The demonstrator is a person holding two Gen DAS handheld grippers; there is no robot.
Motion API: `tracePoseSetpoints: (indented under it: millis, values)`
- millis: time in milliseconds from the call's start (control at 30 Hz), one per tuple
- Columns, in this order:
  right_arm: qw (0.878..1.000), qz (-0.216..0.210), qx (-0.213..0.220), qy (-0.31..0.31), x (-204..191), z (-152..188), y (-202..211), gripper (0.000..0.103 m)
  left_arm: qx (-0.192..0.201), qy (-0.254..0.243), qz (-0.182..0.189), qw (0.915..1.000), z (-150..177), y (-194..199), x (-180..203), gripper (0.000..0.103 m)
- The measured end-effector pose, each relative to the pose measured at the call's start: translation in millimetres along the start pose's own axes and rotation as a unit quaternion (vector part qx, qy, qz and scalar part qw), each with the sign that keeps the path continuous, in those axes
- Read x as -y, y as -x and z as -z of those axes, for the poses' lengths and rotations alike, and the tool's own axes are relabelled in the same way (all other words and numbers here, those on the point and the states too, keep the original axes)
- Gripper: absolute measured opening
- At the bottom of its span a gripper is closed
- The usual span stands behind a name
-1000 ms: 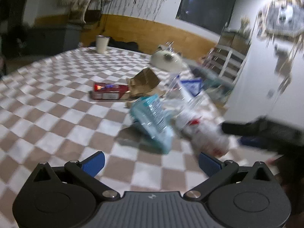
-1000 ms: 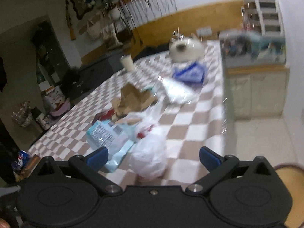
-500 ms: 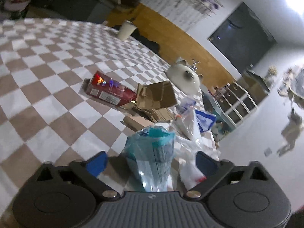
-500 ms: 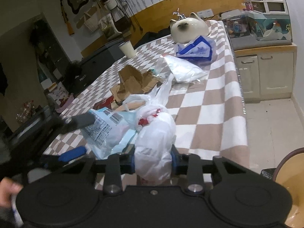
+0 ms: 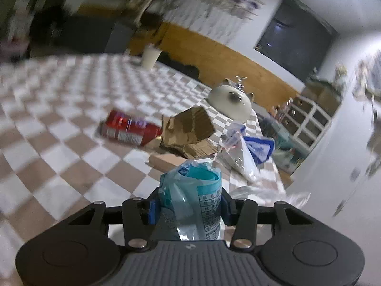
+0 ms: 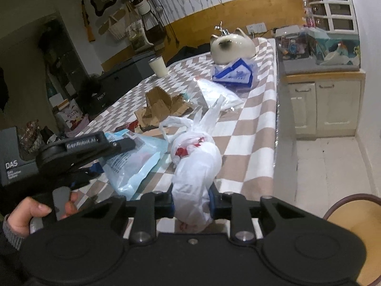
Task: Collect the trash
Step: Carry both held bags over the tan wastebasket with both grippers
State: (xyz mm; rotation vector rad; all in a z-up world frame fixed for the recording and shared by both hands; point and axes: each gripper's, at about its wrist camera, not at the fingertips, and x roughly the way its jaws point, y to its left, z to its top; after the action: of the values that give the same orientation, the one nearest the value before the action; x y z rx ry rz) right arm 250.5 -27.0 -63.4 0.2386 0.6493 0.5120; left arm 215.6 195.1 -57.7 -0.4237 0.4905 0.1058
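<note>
My left gripper (image 5: 188,208) is shut on a light-blue plastic package (image 5: 193,190); the package also shows in the right wrist view (image 6: 135,157), with the left gripper (image 6: 119,146) clamped on its end. My right gripper (image 6: 191,205) is shut on a knotted white plastic bag (image 6: 195,164) with red print, lying at the table's near edge. Loose trash lies beyond: a red wrapper (image 5: 128,131), torn brown cardboard (image 5: 190,126) (image 6: 159,107), a clear plastic bag (image 6: 216,93) and a blue-and-white bag (image 6: 234,74).
The table has a brown-and-white checked cloth (image 5: 59,119). A cat-shaped white ornament (image 6: 231,45) and a white cup (image 6: 158,66) stand at the far side. A cabinet (image 6: 323,104) stands right of the table and a round wooden stool (image 6: 354,219) is at lower right.
My left gripper has closed on the light-blue package, which was between open jaws half a second ago. My right gripper closed on the white bag earlier and still holds it.
</note>
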Motion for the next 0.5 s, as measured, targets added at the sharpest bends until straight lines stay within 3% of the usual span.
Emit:
tracePoseSetpoints:
  millis: [200,500]
  values:
    - [1.0,0.011,0.025,0.012,2,-2,31,0.025,0.036,-0.087,-0.03,0.9951,16,43,33,0.049]
    - [0.998,0.031,0.059,0.019,17,3,77,0.025,0.053,-0.132,-0.034,0.9892,36,92,67,0.049]
